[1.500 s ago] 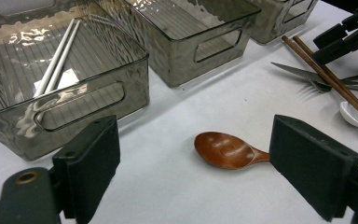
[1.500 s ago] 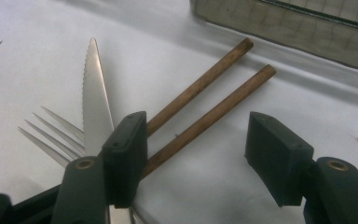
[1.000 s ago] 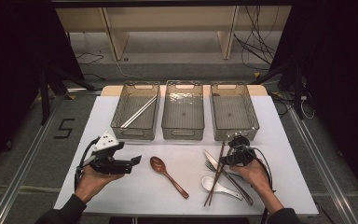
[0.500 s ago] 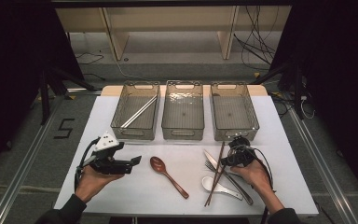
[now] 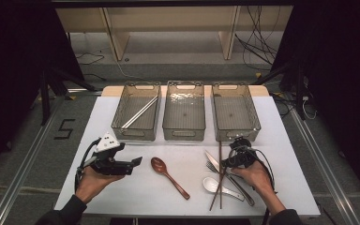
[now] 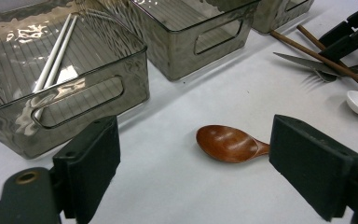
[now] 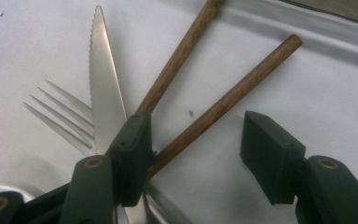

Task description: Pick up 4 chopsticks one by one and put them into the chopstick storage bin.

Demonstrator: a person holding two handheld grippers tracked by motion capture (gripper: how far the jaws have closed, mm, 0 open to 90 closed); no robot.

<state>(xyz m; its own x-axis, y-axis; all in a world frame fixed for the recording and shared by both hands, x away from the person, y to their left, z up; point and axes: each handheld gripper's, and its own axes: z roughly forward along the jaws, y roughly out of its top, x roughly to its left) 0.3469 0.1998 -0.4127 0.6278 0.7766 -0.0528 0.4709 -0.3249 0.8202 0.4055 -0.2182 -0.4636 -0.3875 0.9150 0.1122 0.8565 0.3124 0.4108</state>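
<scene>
Sorting cutlery at a white desk [image 5: 122, 197]: the right hand-held gripper [image 5: 230, 161] hovers low over a pair of brown wooden chopsticks [image 5: 219, 180] that lie crossed just below the right-hand bin [image 5: 253, 117], on a pile with a knife [image 5: 212, 158], a fork [image 7: 58, 114] and a white spoon [image 5: 212, 185]. Its jaws stand spread and have just been opening a little; one chopstick [image 7: 223, 105] runs between them, apparently touching the near jaw, with nothing pinched. The sticks' long axis runs from the bin toward the person, roughly in line with this gripper, so the right hand is plainly the nearer. The left hand-held gripper [image 5: 133, 162], jaws wide and empty, waits well to the left of that bin, pointing at a brown wooden spoon [image 6: 228, 143].
</scene>
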